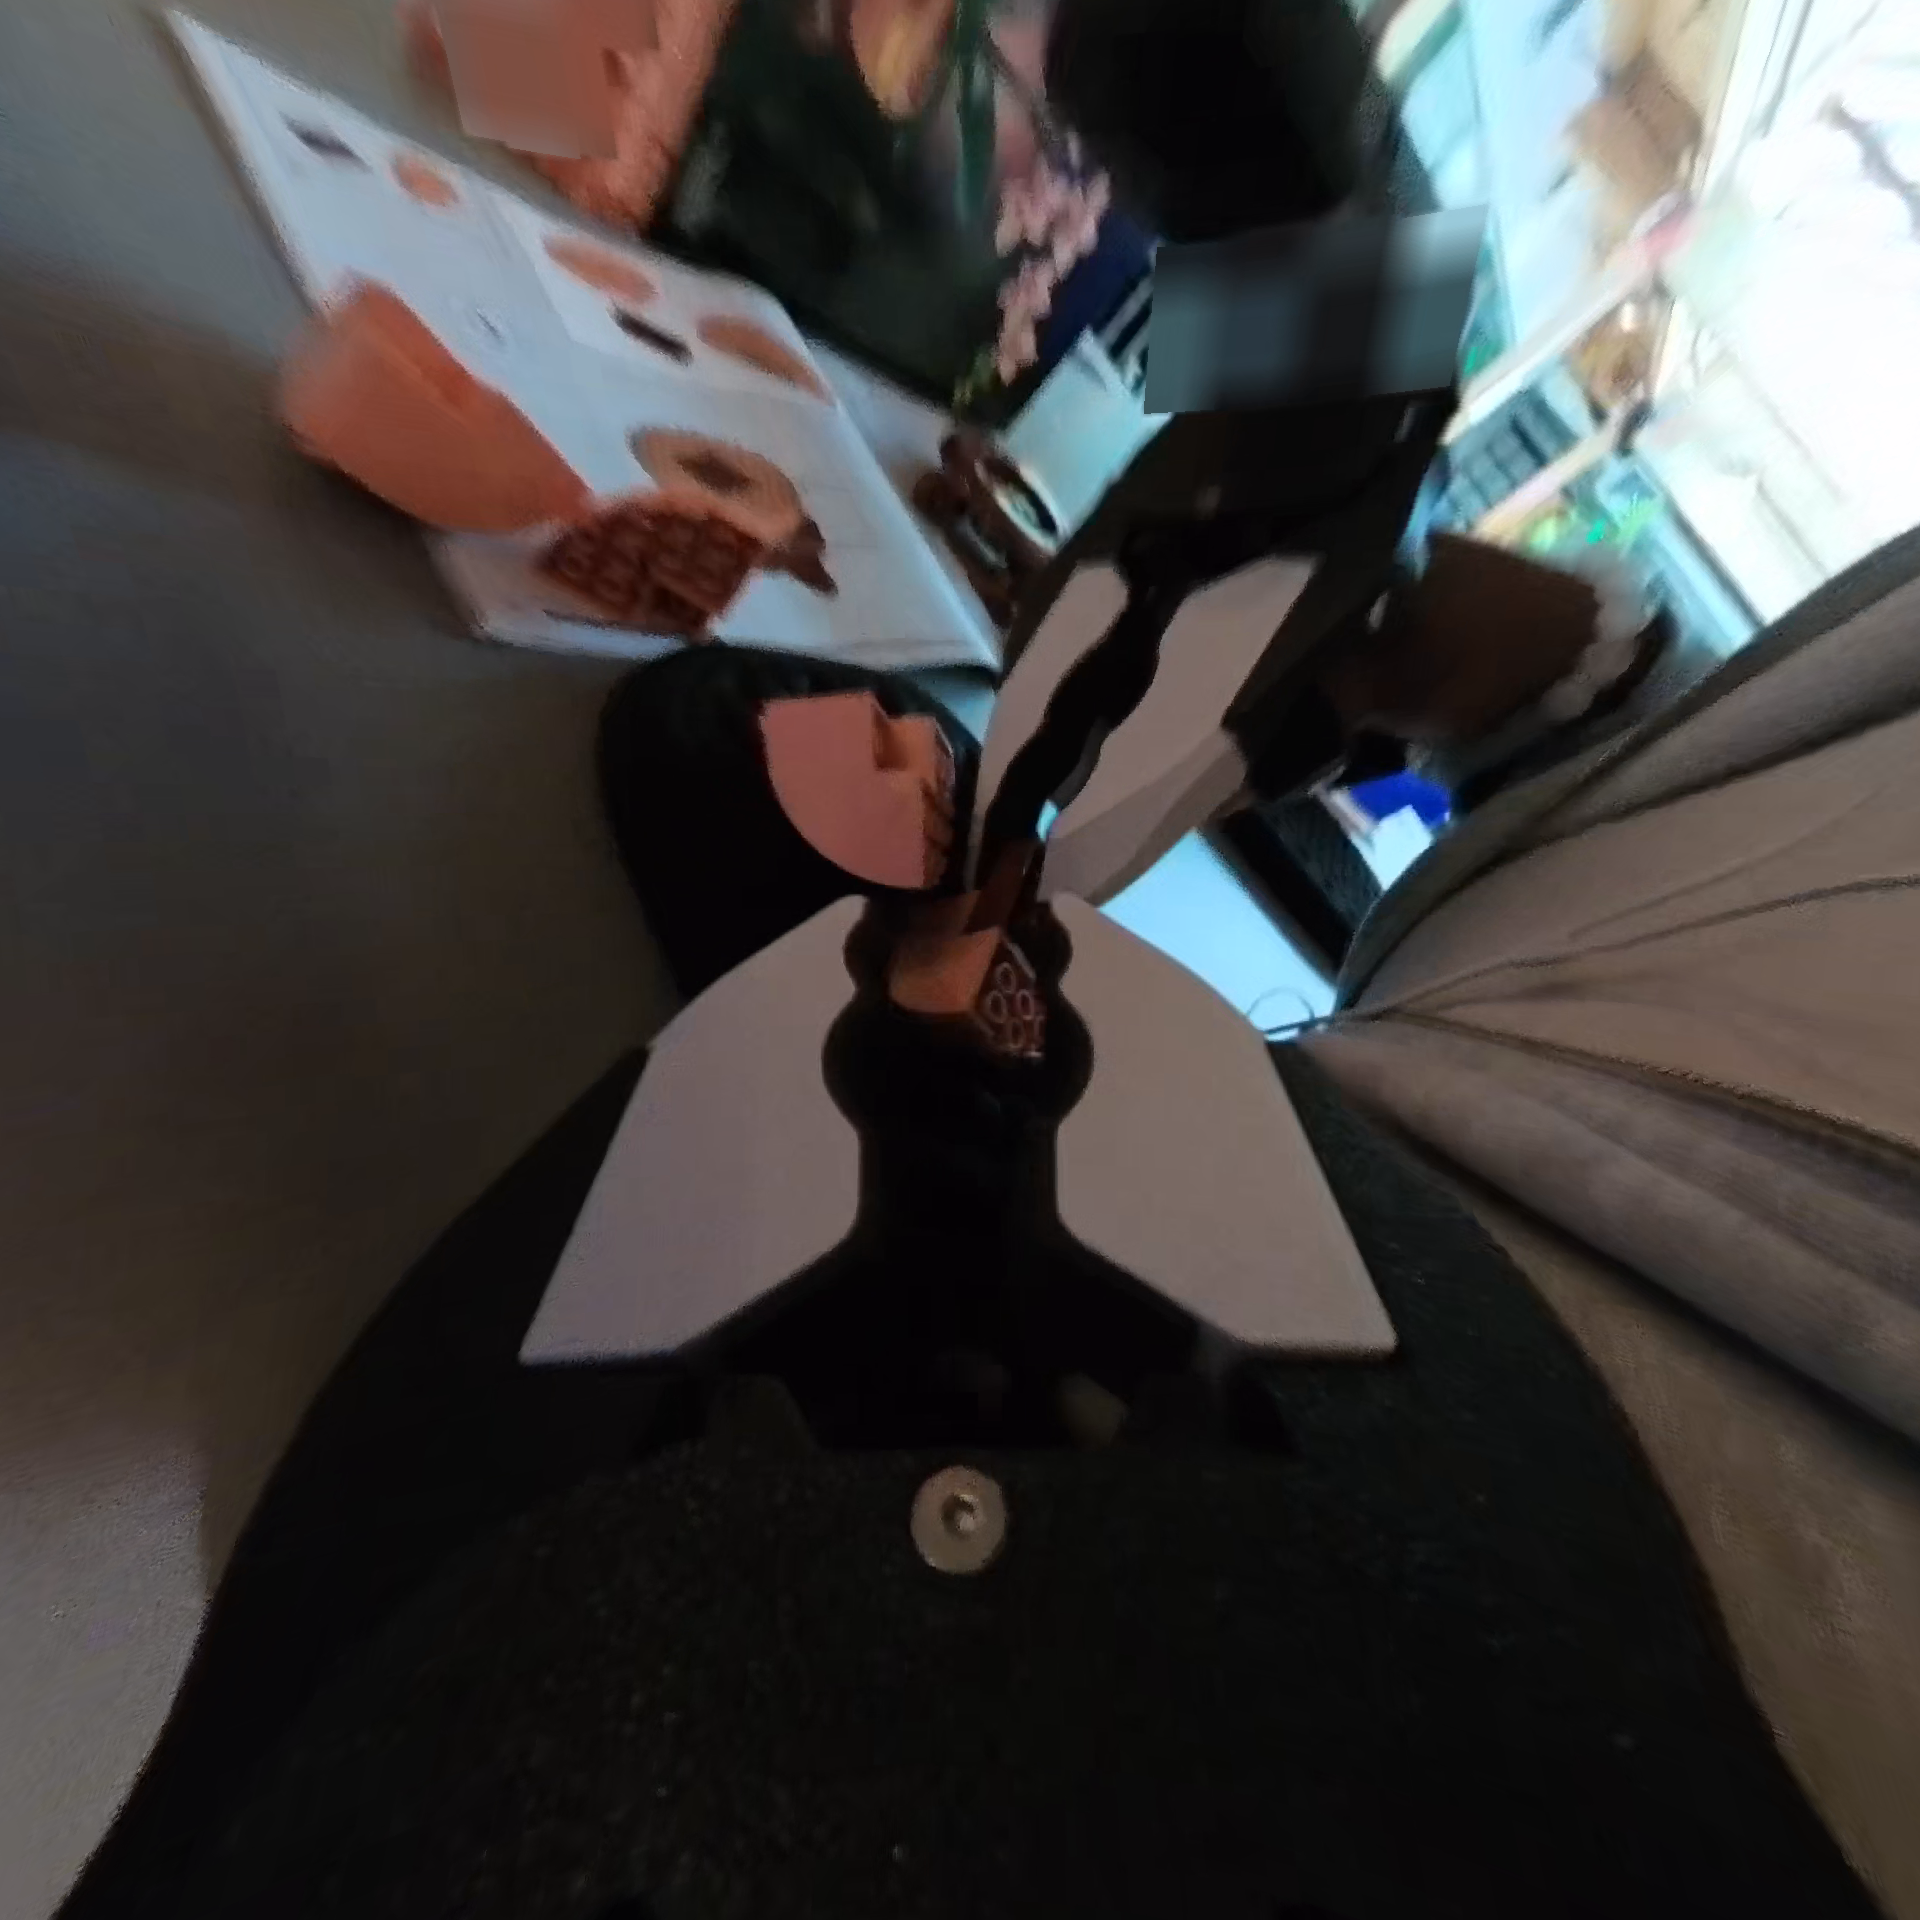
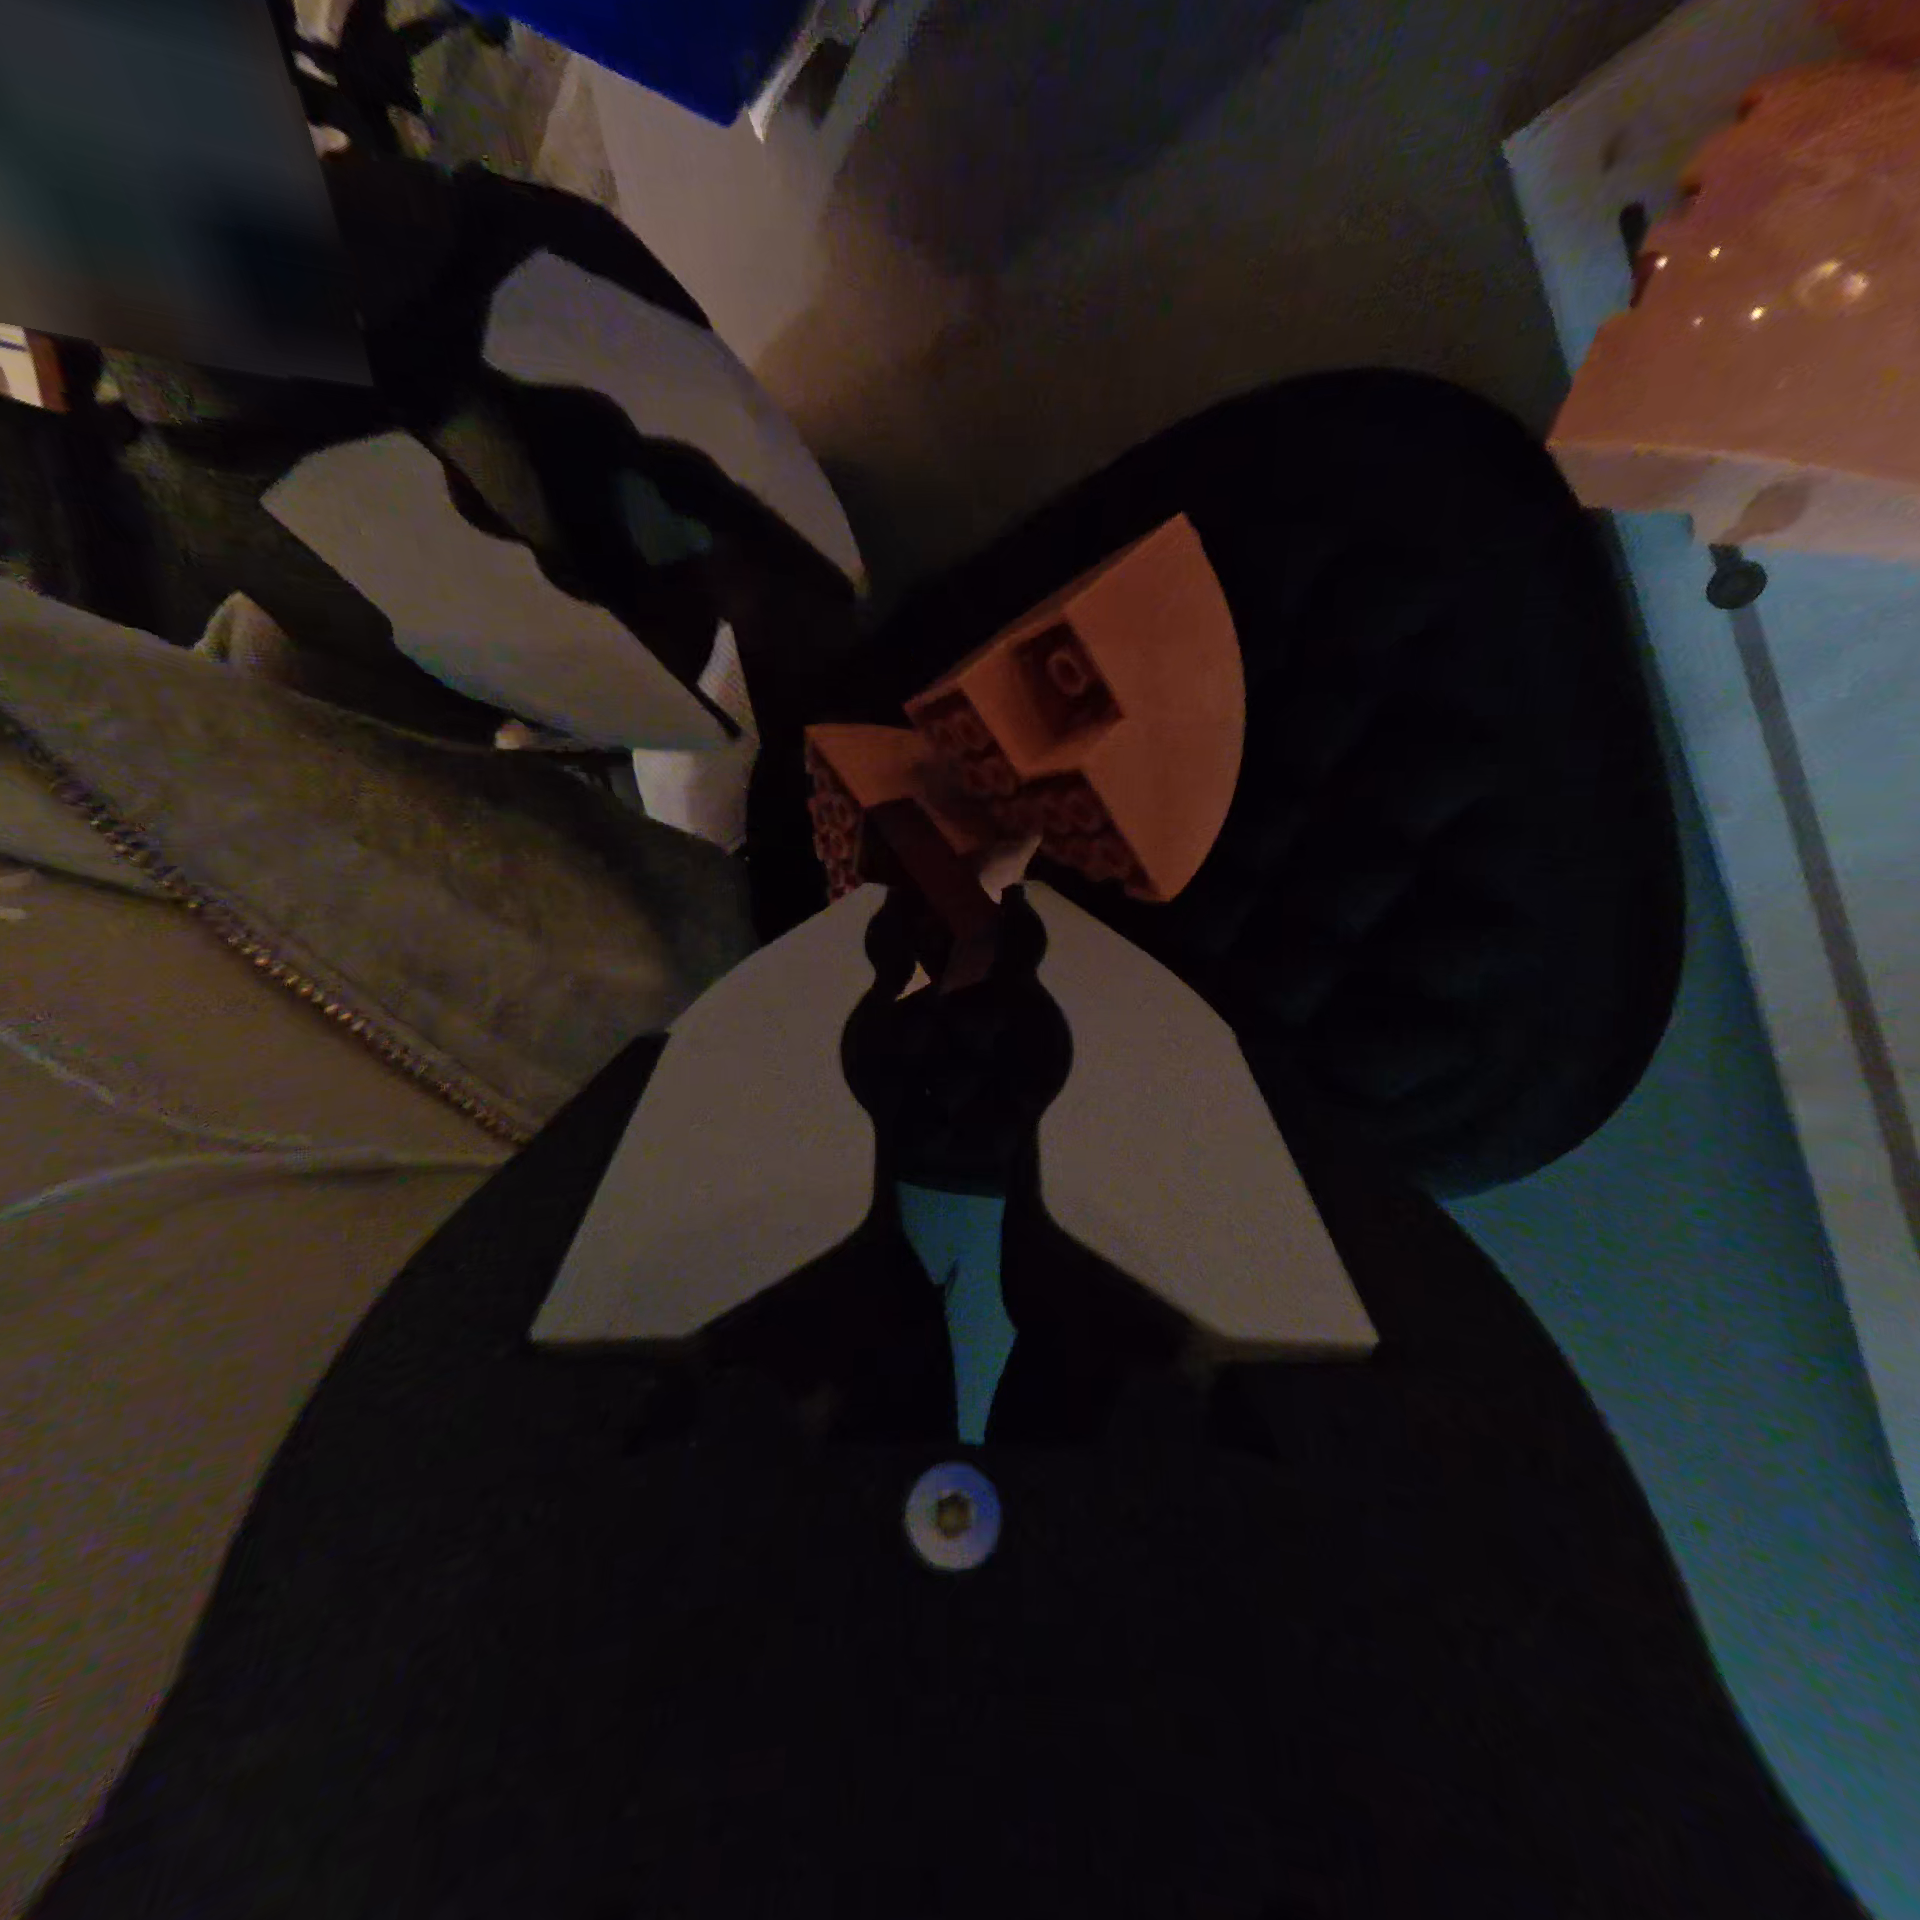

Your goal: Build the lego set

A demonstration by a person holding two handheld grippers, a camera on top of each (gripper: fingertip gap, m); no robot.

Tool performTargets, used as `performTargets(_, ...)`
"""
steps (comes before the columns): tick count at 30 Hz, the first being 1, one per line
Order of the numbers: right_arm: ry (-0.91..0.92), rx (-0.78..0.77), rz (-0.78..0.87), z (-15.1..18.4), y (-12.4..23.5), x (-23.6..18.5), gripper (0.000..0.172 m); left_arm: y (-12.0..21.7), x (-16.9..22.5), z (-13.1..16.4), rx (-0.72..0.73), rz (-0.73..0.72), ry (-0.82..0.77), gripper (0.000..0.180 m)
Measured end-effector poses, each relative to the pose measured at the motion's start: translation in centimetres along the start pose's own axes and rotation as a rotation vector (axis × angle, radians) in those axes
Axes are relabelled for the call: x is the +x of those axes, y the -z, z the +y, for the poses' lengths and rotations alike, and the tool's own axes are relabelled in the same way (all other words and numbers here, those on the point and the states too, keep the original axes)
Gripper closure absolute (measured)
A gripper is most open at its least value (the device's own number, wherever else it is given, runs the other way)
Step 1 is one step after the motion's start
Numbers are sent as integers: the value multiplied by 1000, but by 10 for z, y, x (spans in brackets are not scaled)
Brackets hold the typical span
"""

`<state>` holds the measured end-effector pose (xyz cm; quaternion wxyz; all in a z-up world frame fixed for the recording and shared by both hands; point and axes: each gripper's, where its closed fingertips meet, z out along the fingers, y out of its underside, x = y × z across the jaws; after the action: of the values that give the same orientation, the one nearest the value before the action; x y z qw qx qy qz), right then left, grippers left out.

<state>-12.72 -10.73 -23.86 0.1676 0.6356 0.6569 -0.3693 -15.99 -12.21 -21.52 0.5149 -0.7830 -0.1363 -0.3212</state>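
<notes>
Left wrist view gives us what the other lacks: an open booklet (image 1: pixel 623 416) at 11 o'clock with an orange cup-like piece (image 1: pixel 416 436) on it, both blurred. Our left gripper (image 1: pixel 961 966) clenches a tan-and-brown brick piece (image 1: pixel 951 971); the right gripper (image 1: pixel 1023 831) meets it from 12 o'clock, blocking our sight of the joint.

Right wrist view is darker. Our right gripper (image 2: pixel 951 951) pinches a brown strip (image 2: pixel 935 894) joined to an orange brick assembly (image 2: pixel 1101 717), which sits at 1 o'clock before a black rounded object (image 2: pixel 1403 831). At 10 o'clock the left gripper (image 2: pixel 748 717) stands beside it; whether it touches, we cannot tell.
</notes>
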Motion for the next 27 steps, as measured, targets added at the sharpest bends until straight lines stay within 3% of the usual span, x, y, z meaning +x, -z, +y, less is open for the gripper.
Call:
performTargets(6,-3,58,-43,0,1,-1,156,-10,-1,22,-151,-128,-128,148)
performTargets(13,21,88,-73,-1,1,-2,156,-12,0,20,-137,-223,-153,150)
performTargets(18,-32,174,-135,-4,1,-4,156,-14,-6,17,-104,-289,-150,139)
performTargets(22,-69,229,-153,-3,3,-3,155,-19,-3,16,-103,-260,-128,144)
performTargets(24,-76,224,-208,-3,6,-11,133,-20,-2,16,-119,-246,-121,145)
performTargets(27,-18,201,-238,-3,16,-16,126,-21,0,17,-150,-223,-131,145)
